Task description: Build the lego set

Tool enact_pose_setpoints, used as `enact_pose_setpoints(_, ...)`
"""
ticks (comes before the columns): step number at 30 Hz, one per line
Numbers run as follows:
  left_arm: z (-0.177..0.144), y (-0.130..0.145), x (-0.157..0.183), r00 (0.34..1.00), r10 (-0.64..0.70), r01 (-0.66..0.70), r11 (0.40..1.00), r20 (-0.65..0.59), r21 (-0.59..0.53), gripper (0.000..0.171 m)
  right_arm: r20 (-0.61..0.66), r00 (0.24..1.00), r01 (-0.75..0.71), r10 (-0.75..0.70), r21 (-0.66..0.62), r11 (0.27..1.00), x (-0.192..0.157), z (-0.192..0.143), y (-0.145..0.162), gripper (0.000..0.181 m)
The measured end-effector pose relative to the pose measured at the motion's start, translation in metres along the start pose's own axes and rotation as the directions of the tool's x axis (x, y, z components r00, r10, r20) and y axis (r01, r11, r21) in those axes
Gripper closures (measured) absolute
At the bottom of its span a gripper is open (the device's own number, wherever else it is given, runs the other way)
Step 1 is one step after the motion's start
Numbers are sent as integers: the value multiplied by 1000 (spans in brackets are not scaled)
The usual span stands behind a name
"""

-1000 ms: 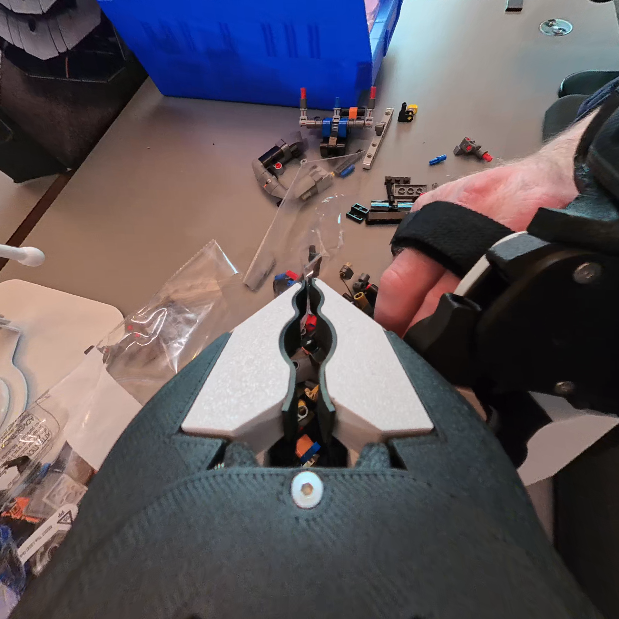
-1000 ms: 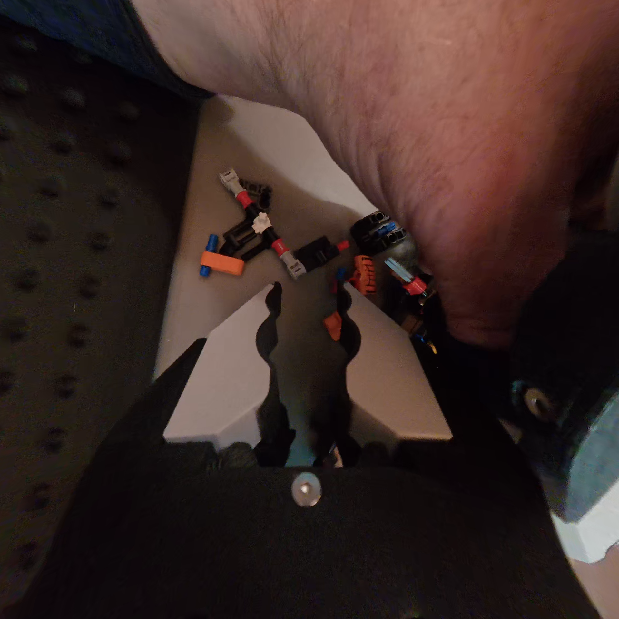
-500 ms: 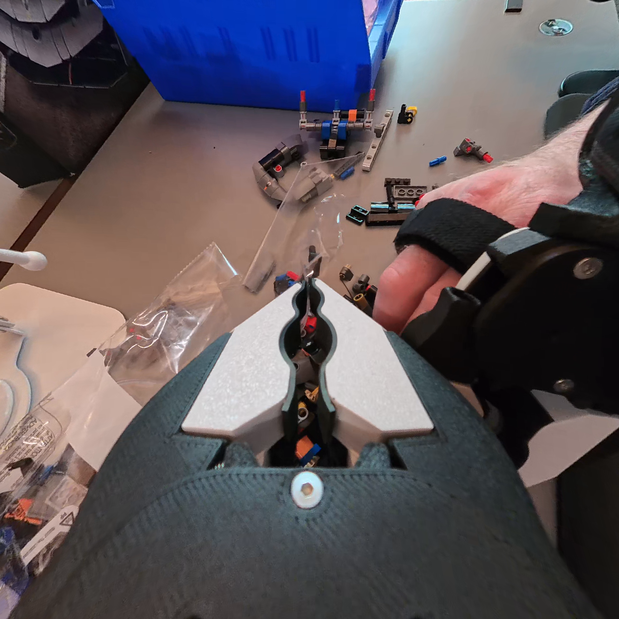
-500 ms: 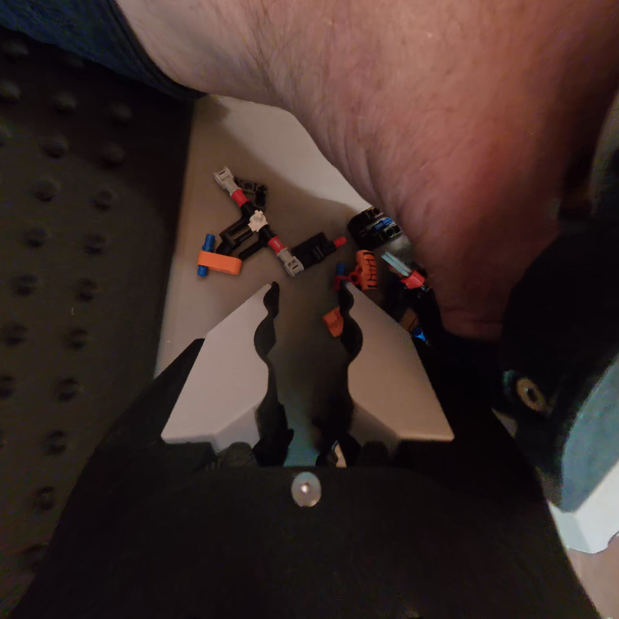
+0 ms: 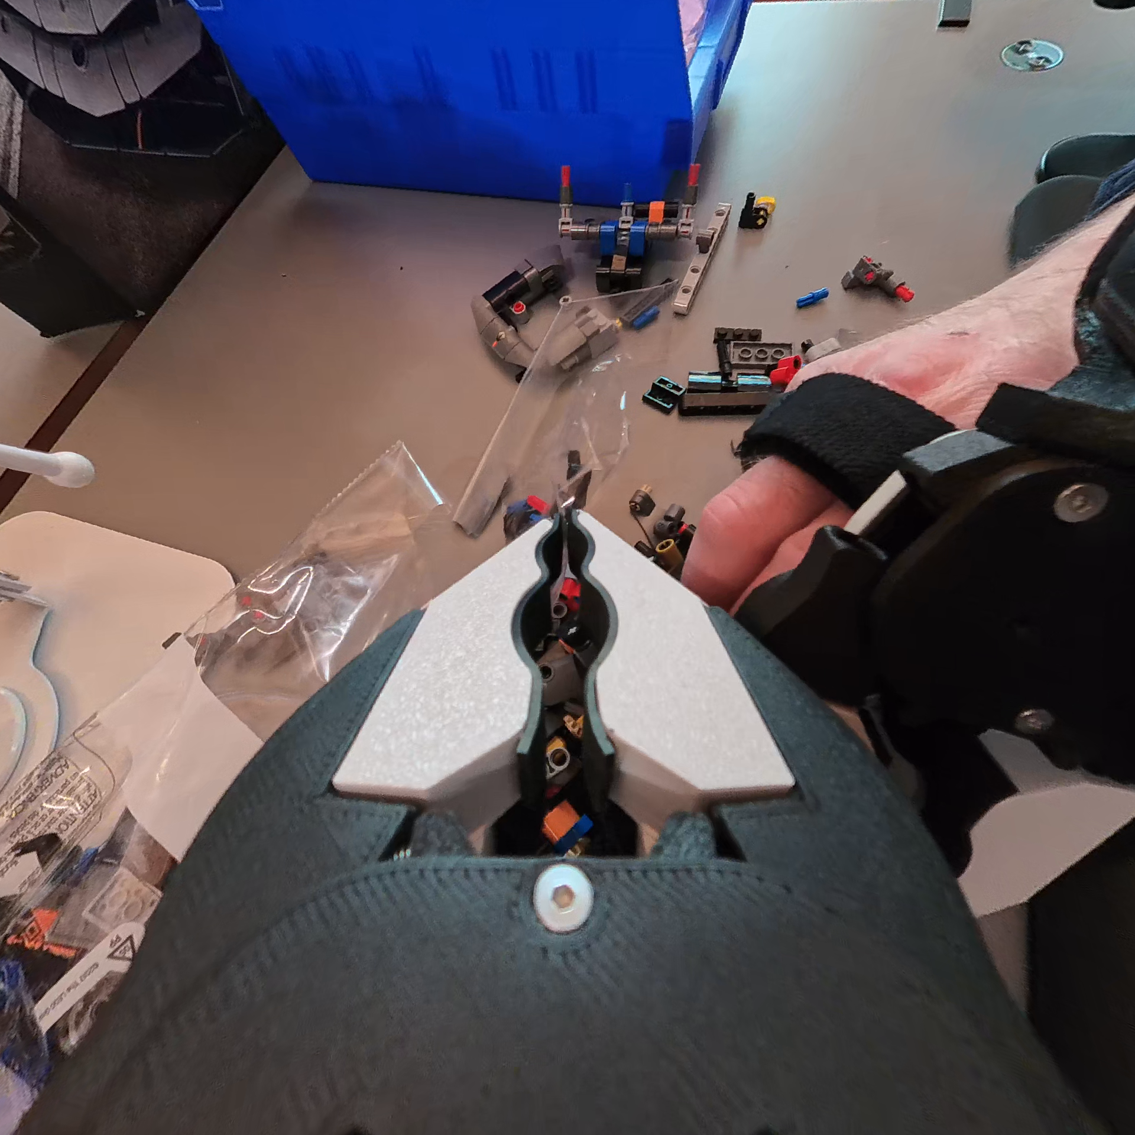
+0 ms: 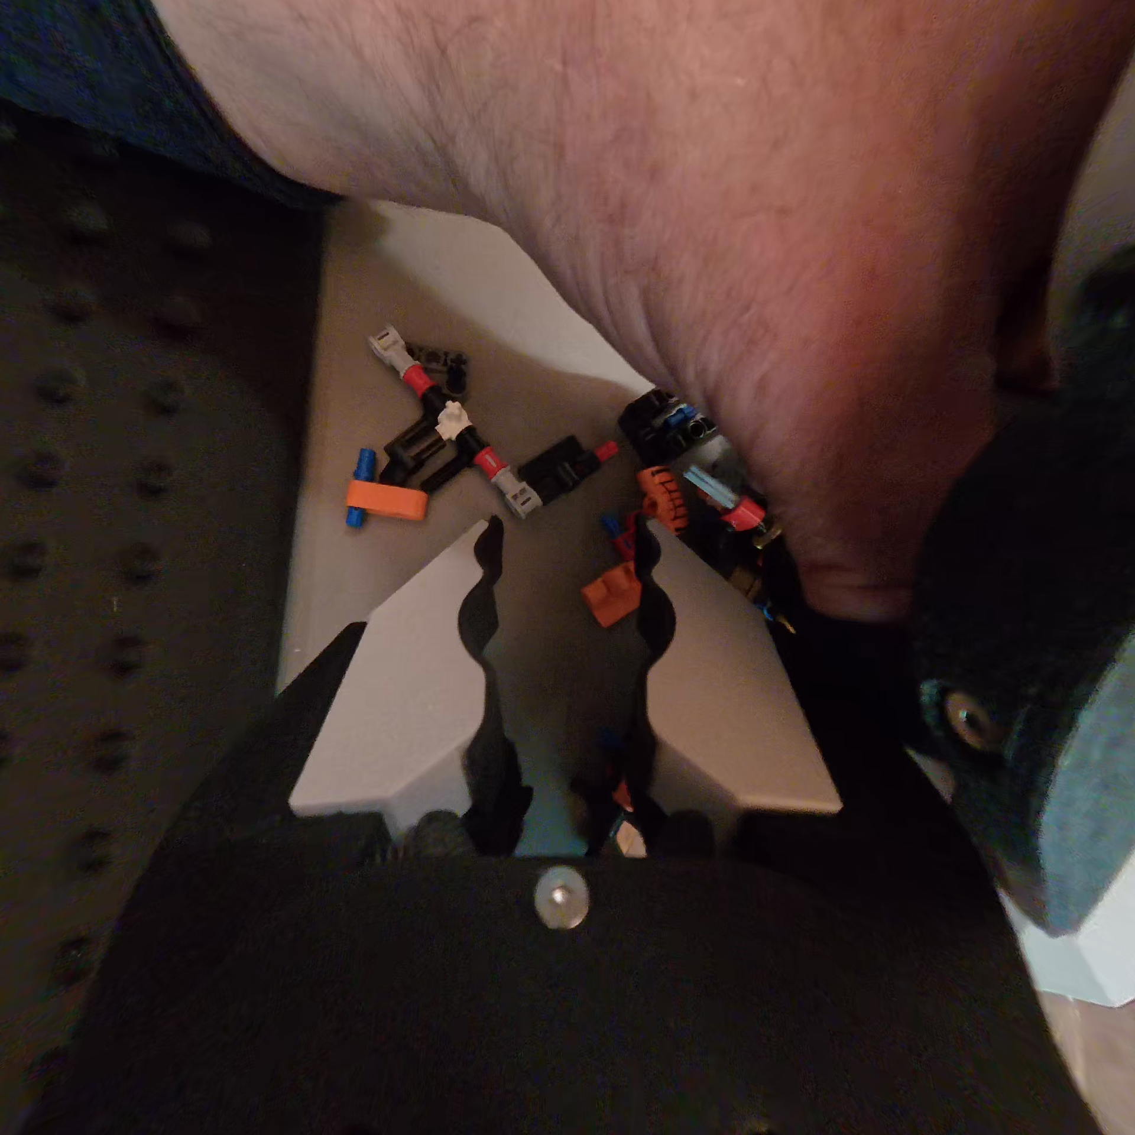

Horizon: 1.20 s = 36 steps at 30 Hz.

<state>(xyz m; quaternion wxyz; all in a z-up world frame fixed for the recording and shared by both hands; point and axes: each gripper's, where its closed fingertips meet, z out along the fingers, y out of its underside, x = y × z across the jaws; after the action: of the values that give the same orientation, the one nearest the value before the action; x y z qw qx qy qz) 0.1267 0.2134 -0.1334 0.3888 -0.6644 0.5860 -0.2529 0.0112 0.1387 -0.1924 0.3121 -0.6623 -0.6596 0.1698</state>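
Observation:
My left gripper (image 5: 568,522) is shut on the edge of a clear plastic bag (image 5: 553,393) and holds it over the table (image 5: 307,368). Small lego pieces show through the gap between its fingers. My right gripper (image 6: 568,528) is open and low over loose pieces under the left forearm (image 6: 675,215). A small orange brick (image 6: 611,592) lies just inside its right finger. A black, red and grey axle assembly (image 6: 454,430) and an orange beam with a blue pin (image 6: 384,500) lie just ahead. A partly built model (image 5: 626,230) stands farther back.
A blue bin (image 5: 467,92) stands at the back. Grey curved parts (image 5: 522,301), black plates (image 5: 731,381) and small pins are scattered mid-table. More clear bags (image 5: 307,602) and a white object (image 5: 92,583) lie left. The right hand and its gripper body (image 5: 982,583) are close on the right. The tips of one gripper are about 15 cm away from the tips of the other. Measured from the fingertips, the partly built model (image 5: 626,230) is 20 cm or so from the left gripper and 30 cm from the right.
Almost nothing. The right gripper and hand shift slightly. The left stays shut on the bag and the right stays open.

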Motion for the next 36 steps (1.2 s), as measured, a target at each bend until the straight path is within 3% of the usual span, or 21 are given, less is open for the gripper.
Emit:
enact_pose_setpoints(15, 2, 0, 2, 1000, -8, 8, 1000, -16, 4, 171, 25, 998, -50, 52, -45, 998, -3, -4, 7, 146)
enact_pose_setpoints(21, 3, 1, 4, 1000, -2, 2, 1000, -22, -5, 171, 138, 990, 6, 5, -75, 997, -20, -17, 15, 155)
enact_pose_setpoints(32, 4, 2, 5, 1000, 6, -6, 1000, -21, -13, 171, 53, 999, -6, 10, -86, 996, -2, -16, 21, 148)
enact_pose_setpoints(36, 4, 3, 5, 1000, 7, -8, 1000, -22, -16, 171, 97, 995, -1, 9, -83, 997, -10, -19, 20, 153)
